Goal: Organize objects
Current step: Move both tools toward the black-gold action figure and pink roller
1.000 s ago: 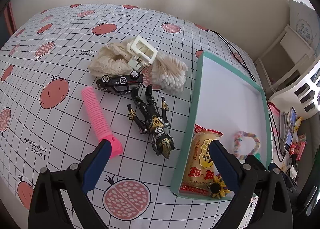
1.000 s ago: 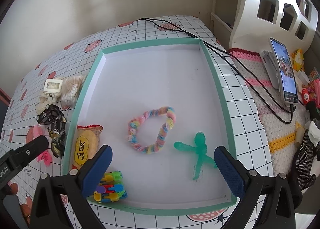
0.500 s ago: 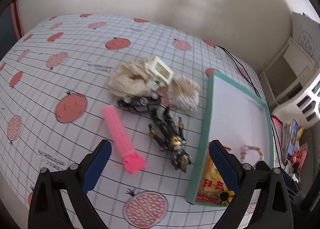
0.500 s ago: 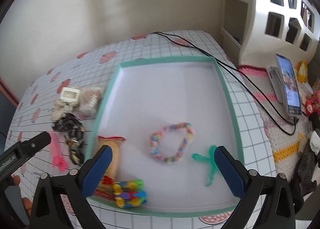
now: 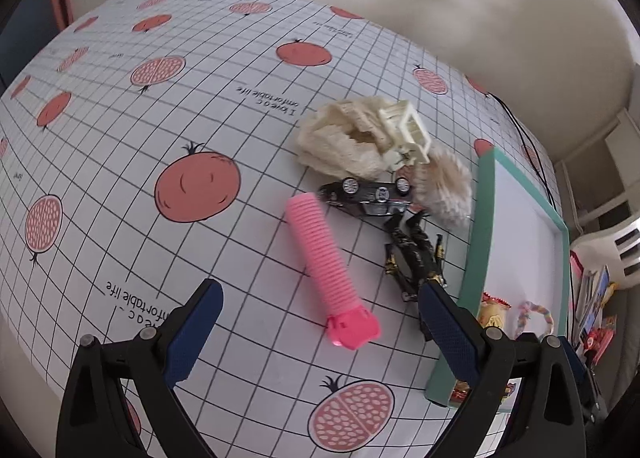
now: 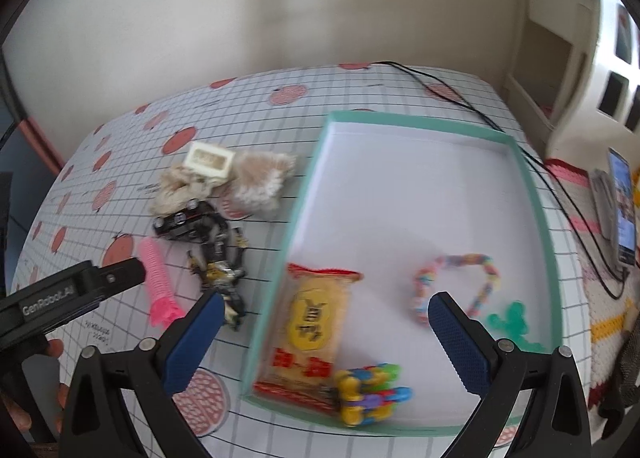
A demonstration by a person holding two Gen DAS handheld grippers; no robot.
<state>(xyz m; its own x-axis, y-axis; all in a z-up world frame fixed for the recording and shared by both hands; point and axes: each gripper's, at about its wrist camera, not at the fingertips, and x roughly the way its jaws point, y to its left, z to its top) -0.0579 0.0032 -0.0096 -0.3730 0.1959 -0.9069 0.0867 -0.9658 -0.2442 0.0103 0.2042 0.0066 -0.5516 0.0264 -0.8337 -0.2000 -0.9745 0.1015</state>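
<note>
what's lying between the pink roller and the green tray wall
The black and gold action figure, seen in the left wrist view between the pink roller and the tray wall.

Teal-rimmed white tray (image 6: 532, 194) holds a snack packet (image 6: 312, 326) lying flat against its left wall, multicoloured linked toy (image 6: 372, 390) at the near edge, pastel bead loop (image 6: 456, 282) and a green figure (image 6: 512, 322). On the cloth beside it: pink ribbed roller (image 5: 324, 258), black toy car (image 5: 368, 194) overturned, dark action figure (image 5: 416, 258), cream lace fabric (image 5: 340, 138), cream frame (image 5: 408, 126), cotton swabs (image 5: 444, 186)
</note>
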